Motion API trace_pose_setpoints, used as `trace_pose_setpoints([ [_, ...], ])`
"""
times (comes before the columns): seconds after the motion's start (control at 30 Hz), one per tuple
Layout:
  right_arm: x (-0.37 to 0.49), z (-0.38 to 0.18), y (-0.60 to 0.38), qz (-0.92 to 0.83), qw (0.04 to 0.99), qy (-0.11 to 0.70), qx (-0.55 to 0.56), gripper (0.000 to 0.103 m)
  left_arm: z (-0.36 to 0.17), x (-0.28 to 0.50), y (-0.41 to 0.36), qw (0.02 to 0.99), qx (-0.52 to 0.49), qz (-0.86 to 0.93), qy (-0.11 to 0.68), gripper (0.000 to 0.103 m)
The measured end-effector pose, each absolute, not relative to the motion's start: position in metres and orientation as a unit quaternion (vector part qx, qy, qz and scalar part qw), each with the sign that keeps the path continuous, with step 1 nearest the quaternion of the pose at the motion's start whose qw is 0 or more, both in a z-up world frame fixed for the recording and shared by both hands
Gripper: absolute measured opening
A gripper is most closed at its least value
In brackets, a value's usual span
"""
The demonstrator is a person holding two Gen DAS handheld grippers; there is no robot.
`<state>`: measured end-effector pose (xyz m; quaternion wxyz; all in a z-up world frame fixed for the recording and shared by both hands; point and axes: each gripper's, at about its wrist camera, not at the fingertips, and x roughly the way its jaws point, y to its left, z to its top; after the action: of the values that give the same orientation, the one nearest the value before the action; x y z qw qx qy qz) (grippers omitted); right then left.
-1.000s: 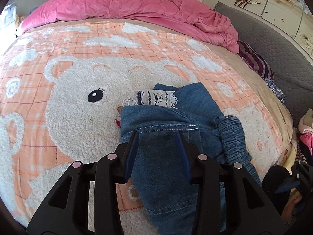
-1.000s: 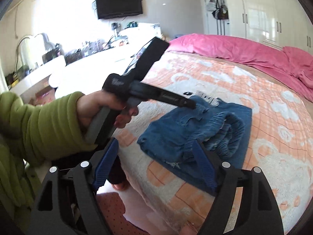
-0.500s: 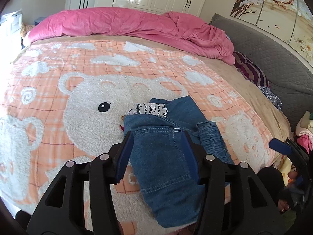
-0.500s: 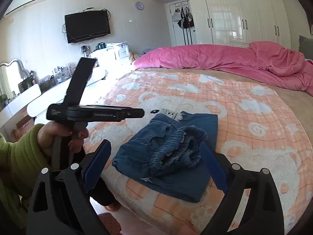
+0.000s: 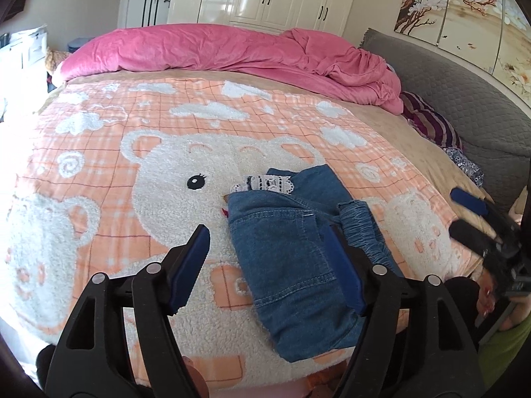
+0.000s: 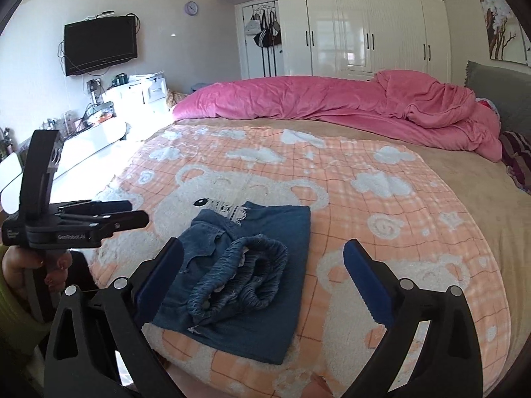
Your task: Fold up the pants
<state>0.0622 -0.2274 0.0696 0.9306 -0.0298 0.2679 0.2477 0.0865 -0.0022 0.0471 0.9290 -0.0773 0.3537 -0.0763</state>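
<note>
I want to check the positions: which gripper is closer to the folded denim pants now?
Left, probably. The left gripper hangs open just over the pants' near edge; the right gripper, also open, hangs off their waistband side.

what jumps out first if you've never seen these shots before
The folded denim pants lie near the front edge of the bed, on an orange bear blanket, elastic waistband bunched on top. A rumpled pink duvet runs across the far side. Both claws, left and right, hover open above the pants, holding nothing.
</note>
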Motion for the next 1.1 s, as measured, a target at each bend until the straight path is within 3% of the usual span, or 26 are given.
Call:
trace_pose_setpoints([
  [0.13,0.079,0.066,-0.227,0.200,0.940,0.276,-0.030,0.098,0.038,0.089,0.003,0.930,-0.063,-0.047,0.359,0.074],
  [0.6,0.121,-0.004,-0.241,0.188,0.903,0.384,0.028,0.096,-0.008,0.108,-0.003,0.902,-0.105,-0.061,0.415,0.075],
  [0.7,0.127,-0.011,-0.239,0.199,0.895,0.398,0.031,0.080,-0.015,0.112,-0.008,0.899,-0.106,-0.063,0.420,0.075],
  [1.0,0.152,-0.034,-0.234,0.240,0.859,0.447,0.068,0.064,-0.031,0.125,-0.016,0.893,-0.114,-0.067,0.430,0.075],
  [1.1,0.160,-0.036,-0.230,0.257,0.848,0.457,0.078,0.055,-0.032,0.128,-0.015,0.892,-0.122,-0.072,0.430,0.076],
])
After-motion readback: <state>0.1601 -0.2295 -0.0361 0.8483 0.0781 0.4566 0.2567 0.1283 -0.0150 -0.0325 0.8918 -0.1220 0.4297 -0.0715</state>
